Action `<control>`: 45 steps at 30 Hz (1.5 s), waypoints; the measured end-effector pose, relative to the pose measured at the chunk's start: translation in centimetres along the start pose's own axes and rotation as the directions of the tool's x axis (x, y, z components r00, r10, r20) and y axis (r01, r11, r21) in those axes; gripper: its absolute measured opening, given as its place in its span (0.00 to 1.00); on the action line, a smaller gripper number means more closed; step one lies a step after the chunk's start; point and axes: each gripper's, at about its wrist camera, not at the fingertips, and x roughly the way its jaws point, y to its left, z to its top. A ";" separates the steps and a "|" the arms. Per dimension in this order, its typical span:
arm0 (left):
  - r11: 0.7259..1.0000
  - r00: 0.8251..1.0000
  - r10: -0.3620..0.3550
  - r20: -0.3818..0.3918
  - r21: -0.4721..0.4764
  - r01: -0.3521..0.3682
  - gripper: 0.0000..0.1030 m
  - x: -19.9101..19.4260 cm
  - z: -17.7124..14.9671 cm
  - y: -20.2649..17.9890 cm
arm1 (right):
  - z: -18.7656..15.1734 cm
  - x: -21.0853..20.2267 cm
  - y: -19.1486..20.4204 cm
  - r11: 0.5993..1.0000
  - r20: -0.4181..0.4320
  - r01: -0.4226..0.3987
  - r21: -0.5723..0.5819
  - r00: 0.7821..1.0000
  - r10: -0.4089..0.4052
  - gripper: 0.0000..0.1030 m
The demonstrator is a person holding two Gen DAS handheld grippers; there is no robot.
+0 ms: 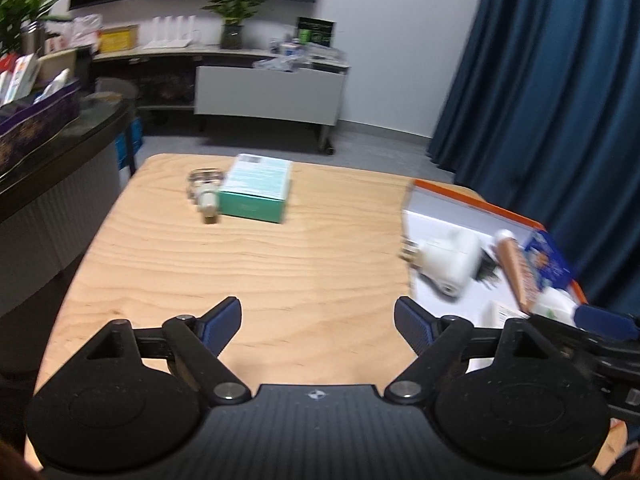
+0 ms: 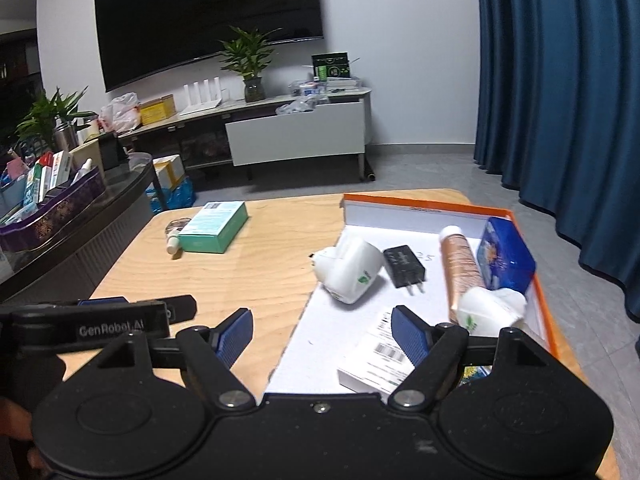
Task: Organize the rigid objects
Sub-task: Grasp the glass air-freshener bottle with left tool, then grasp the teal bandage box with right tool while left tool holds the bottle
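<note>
the left hand-held gripper hangs over bare wood at the near part of the table, its blue-padded jaws standing well apart with nothing between them. the right hand-held gripper sits just beside it, over the near left edge of the orange-rimmed box lid; its jaws are also spread wide and empty, the left pad over the wood, the right pad over a white labelled carton lying in the lid.

inside the lid, from the right wrist view: a white plug adapter rests tilted at the left edge, with a small black charger just beside it, prongs pointing toward the camera. further right a copper-coloured tube lies lengthwise, touching a blue box against the lid's right wall. a second white adapter with a green mark sits at the near end of the tube.

well apart from the lid, at the far left of the table, a teal box lies flat, and a small clear bottle with a white cap lies touching its left side. both are outside the lid.

the left wrist picture is blurred, so fine print on the boxes cannot be read.
</note>
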 end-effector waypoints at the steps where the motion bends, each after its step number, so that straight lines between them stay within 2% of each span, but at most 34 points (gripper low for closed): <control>1: 1.000 1.000 0.013 0.000 -0.011 -0.013 0.83 0.2 0.2 0.6 | 0.1 0.2 0.1 1.000 -0.001 -0.002 -0.001 1.000 0.002 0.87; 9: 0.990 0.992 0.125 0.005 -0.066 -0.124 0.83 2.6 2.8 4.7 | 0.8 2.0 0.5 1.000 -0.019 -0.029 -0.006 0.999 0.029 0.87; 14: 0.970 0.979 0.202 0.038 -0.149 -0.194 0.83 4.7 6.0 7.6 | 1.8 3.0 0.7 0.999 -0.012 -0.038 -0.014 0.999 0.038 0.87; 19: 0.954 0.967 0.256 0.018 -0.165 -0.249 0.83 8.3 8.5 9.9 | 2.8 4.1 1.2 0.998 -0.003 -0.053 -0.031 0.999 0.053 0.87; 24: 0.960 0.969 0.245 -0.013 -0.139 -0.245 0.83 11.7 9.7 10.7 | 3.5 5.7 1.4 0.997 -0.007 -0.061 -0.038 0.998 0.060 0.88; 27: 0.971 0.977 0.214 0.000 -0.107 -0.213 0.86 12.6 9.8 10.2 | 3.9 6.8 1.5 0.997 -0.011 -0.062 -0.038 0.998 0.061 0.88; 31: 0.984 0.986 0.166 -0.023 -0.059 -0.168 0.84 13.7 9.3 8.9 | 4.2 7.8 1.7 0.997 -0.016 -0.070 -0.034 0.997 0.069 0.88; 34: 0.982 0.982 0.187 -0.003 -0.031 -0.187 0.81 14.2 8.5 8.6 | 4.5 8.4 1.8 0.996 -0.020 -0.073 -0.042 0.997 0.072 0.88; 35: 0.981 0.981 0.194 0.006 -0.020 -0.194 0.79 14.2 8.4 8.6 | 4.6 8.6 1.9 0.996 -0.021 -0.075 -0.046 0.997 0.074 0.88; 37: 0.980 0.980 0.197 0.025 0.008 -0.197 0.54 14.0 8.2 8.6 | 4.7 9.1 2.0 0.996 -0.027 -0.080 -0.049 0.997 0.079 0.88; 38: 0.981 0.981 0.191 0.029 0.017 -0.191 0.50 13.9 8.1 8.6 | 4.9 9.4 2.0 0.995 -0.031 -0.085 -0.046 0.996 0.083 0.88; 42: 0.990 0.990 0.138 0.028 -0.015 -0.138 0.50 13.2 8.1 9.6 | 5.9 11.1 2.9 0.989 -0.053 -0.143 -0.026 0.988 0.142 0.89; 45: 0.991 0.990 0.136 0.035 -0.015 -0.136 0.50 12.1 7.9 9.9 | 7.3 13.1 4.4 0.981 -0.068 -0.191 -0.041 0.980 0.188 0.94</control>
